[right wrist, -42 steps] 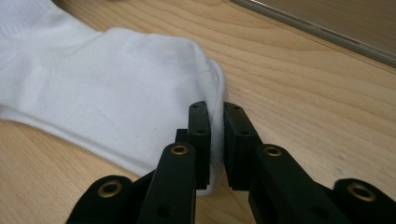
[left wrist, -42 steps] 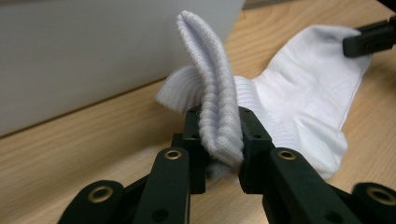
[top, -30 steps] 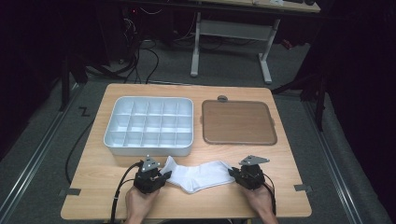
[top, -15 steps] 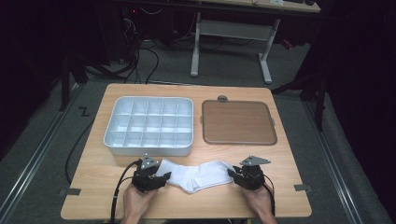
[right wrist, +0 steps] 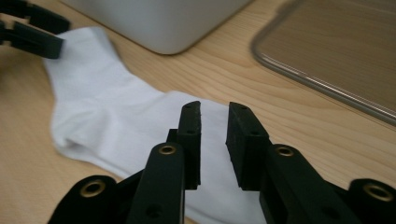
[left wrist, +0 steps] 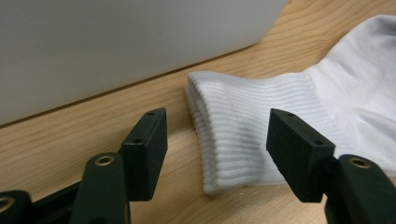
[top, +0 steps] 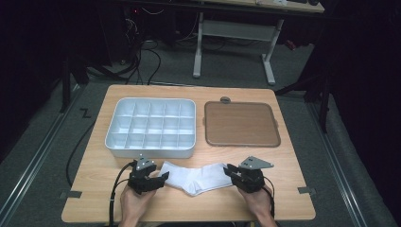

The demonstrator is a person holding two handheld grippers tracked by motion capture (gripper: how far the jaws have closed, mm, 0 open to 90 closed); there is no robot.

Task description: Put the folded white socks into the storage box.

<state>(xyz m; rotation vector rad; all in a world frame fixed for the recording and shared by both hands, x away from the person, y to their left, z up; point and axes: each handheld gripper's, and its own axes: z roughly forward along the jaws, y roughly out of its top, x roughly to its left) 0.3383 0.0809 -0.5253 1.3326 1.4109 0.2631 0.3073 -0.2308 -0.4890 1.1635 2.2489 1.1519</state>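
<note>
While the white sock (top: 197, 177) lies flat on the wooden table (top: 94, 198), just in front of the white compartment tray (top: 150, 126), a gripper sits at each of its ends. The left gripper (left wrist: 217, 135) has just been opening; its jaws stand wide, with the ribbed cuff (left wrist: 233, 126) between them, unpressed. The right gripper (right wrist: 214, 140), at the toe end, has just been closing; its jaws are narrow with a small gap, above the fabric and holding nothing. The brown lid (top: 240, 124) lies beside the tray.

Compartment tray (top: 150, 124) beside brown lid (top: 241, 124)
</note>
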